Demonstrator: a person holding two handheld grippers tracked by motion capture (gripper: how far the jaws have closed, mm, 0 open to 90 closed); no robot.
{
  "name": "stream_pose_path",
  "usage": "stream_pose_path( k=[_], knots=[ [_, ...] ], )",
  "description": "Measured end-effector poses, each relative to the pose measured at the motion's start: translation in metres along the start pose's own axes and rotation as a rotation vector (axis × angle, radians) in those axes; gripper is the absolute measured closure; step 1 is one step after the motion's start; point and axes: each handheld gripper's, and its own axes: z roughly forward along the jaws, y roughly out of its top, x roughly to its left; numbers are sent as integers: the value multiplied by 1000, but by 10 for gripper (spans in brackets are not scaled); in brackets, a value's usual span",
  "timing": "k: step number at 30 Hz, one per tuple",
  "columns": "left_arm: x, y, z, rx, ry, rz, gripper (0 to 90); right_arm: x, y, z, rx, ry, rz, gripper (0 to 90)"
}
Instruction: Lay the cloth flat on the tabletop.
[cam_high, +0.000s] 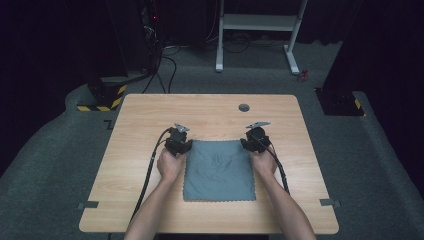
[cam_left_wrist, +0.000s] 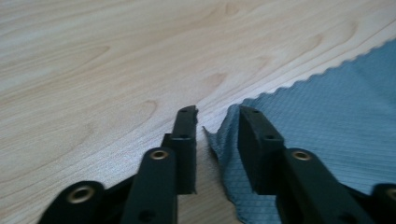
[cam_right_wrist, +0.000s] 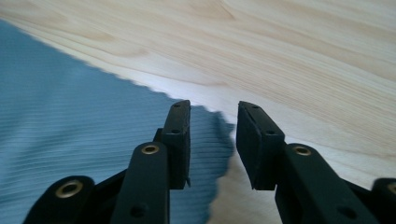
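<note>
A grey-blue cloth lies spread flat on the wooden table, with faint creases in its middle. My left gripper sits at the cloth's far left corner. In the left gripper view the jaws stand apart, and the slightly lifted corner of the cloth lies between them without being pinched. My right gripper is at the far right corner. There too the jaws are open, with the scalloped corner of the cloth in the gap just above the table.
A round grey grommet is set in the table behind the cloth. Tape marks sit by the near corners. On the floor beyond stand a white frame and a black-and-yellow striped base with cables.
</note>
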Motion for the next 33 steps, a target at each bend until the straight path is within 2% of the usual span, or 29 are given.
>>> stream_pose_path(
  k=[2, 5, 6, 8, 10, 11, 13, 15, 16, 17, 19, 23, 26, 28, 31, 33],
  knots=[
    [-4, -4, -9, -30, -60, -3, 600, 8, -4, -12, -40, 41, -20, 663],
    [-17, -12, -20, -20, -103, 78, 553, 24, -15, -24, -57, 121, -79, 694],
    [-20, -16, -22, -18, -126, 93, 547, 30, -20, -26, -55, 140, -94, 696],
    [-26, -21, -24, 2, -183, 91, 536, 39, -28, -25, -40, 149, -132, 696],
    [-33, -27, -25, 0, -217, 105, 514, 45, -34, -23, -32, 146, -147, 686],
    [-37, -30, -25, 5, -228, 116, 505, 48, -36, -22, -32, 153, -138, 678],
    [-44, -35, -25, 15, -235, 145, 489, 53, -39, -20, -40, 170, -134, 657],
    [-48, -40, -24, 35, -212, 182, 480, 59, -41, -19, -40, 168, -160, 633],
    [-48, -43, -25, 26, -204, 193, 480, 62, -42, -18, -33, 162, -175, 623],
    [-47, -45, -27, 25, -194, 193, 478, 64, -43, -17, -26, 149, -197, 612],
    [-42, -49, -31, 26, -175, 194, 475, 65, -45, -17, -31, 134, -209, 581],
    [-30, -59, -41, 29, -157, 169, 466, 57, -53, -24, -27, 120, -190, 535],
    [-25, -65, -52, 38, -139, 172, 467, 51, -60, -36, -21, 104, -173, 530],
    [-27, -71, -62, 21, -156, 178, 466, 49, -67, -48, -43, 114, -169, 535],
    [-38, -81, -80, 4, -180, 228, 460, 51, -84, -68, -74, 141, -178, 559],
    [-46, -85, -88, 10, -194, 267, 458, 55, -97, -79, -82, 166, -183, 576]
  ],
)
